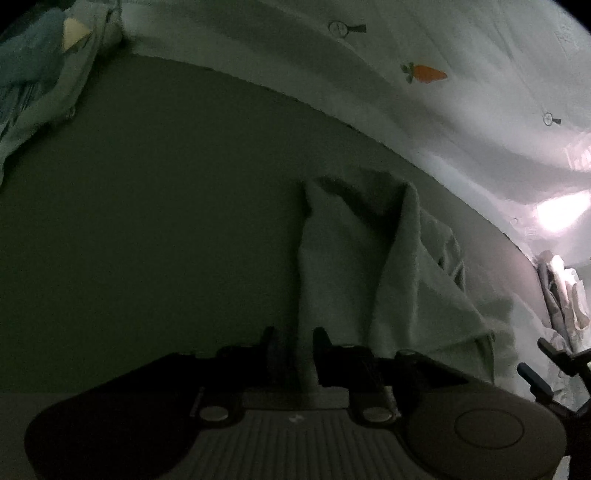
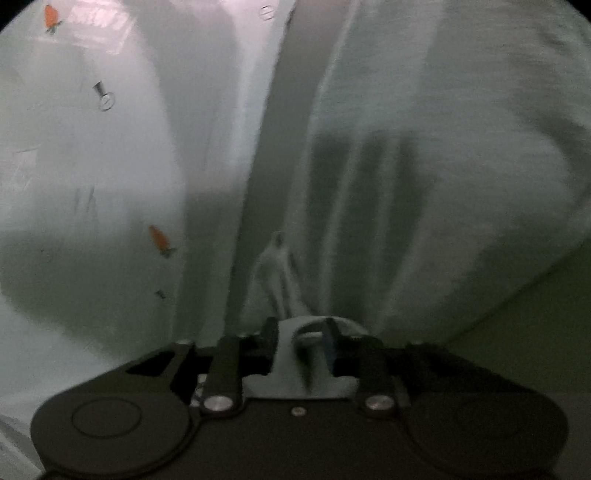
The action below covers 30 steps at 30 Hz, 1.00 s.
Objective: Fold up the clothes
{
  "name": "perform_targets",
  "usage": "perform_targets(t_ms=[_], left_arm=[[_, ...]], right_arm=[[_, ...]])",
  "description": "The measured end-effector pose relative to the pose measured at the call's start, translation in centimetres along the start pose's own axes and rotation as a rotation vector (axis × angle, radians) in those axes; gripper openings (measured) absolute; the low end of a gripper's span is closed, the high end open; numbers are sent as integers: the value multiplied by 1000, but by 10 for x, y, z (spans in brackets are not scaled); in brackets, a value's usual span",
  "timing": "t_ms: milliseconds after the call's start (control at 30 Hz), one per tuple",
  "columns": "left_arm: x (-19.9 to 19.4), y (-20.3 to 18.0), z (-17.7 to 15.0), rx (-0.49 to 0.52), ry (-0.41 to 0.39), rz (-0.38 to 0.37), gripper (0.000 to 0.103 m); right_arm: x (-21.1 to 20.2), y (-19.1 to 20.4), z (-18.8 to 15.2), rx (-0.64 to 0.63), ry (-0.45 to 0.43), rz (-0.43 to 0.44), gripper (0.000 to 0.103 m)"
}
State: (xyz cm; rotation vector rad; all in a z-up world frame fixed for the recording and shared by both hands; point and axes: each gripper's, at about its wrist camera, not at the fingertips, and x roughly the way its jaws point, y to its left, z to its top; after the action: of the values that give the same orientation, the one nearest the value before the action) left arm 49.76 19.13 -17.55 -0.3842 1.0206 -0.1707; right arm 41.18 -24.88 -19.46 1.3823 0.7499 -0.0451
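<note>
The left hand-held gripper (image 1: 293,341) has a strip of pale green cloth (image 1: 343,266) between its fingers, which look clamped on it. The right hand-held gripper (image 2: 301,334) pinches another bunch of the cloth. It lies on a bed sheet (image 1: 461,92) with carrots (image 1: 424,72).

We see a pale mint-green garment (image 1: 388,266), plain and softly napped. Behind it lies a whitish sheet (image 1: 461,110) printed with orange carrots (image 1: 424,72) topped green and small dark magnifying glasses (image 1: 345,28). The black grippers (image 2: 301,343) frame it; a blue-patterned cloth (image 1: 33,66) sits far left.
</note>
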Motion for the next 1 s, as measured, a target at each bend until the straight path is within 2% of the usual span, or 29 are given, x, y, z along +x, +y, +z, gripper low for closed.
perform_targets(t_ms=[133, 300, 400, 533, 600, 633, 667, 700, 733, 800, 900, 933, 1000], left_arm=[[17, 1, 22, 33, -17, -21, 30], [49, 2, 54, 9, -21, -66, 35], [69, -3, 70, 13, -8, -87, 36], [89, -9, 84, 34, 13, -121, 37], [94, -8, 90, 19, 17, -140, 35], [96, -7, 92, 9, 15, -145, 29], [97, -6, 93, -2, 9, -145, 3], [98, -5, 94, -13, 3, -145, 4], [99, -4, 96, -24, -3, -145, 4], [100, -1, 99, -56, -19, -143, 4], [100, 18, 101, -160, -38, -152, 5], [103, 20, 101, -176, -37, -152, 5], [106, 15, 100, -166, -41, -137, 9]], right_arm=[[31, 6, 8, 20, 48, -4, 32], [64, -3, 23, 114, 73, 21, 32], [89, -1, 30, 136, 76, 7, 32], [115, 5, 39, 86, 110, -51, 33], [128, 13, 42, 39, 132, -69, 30], [133, 19, 43, 12, 140, -76, 29], [137, 25, 44, -17, 147, -84, 26], [142, 31, 45, -45, 155, -92, 8], [147, 37, 46, -73, 162, -101, 2], [145, 46, 49, -109, 133, -90, 2], [134, 45, 62, -111, 48, -109, 2], [131, 44, 66, -110, 19, -117, 2], [131, 39, 72, -89, 22, -141, 2]])
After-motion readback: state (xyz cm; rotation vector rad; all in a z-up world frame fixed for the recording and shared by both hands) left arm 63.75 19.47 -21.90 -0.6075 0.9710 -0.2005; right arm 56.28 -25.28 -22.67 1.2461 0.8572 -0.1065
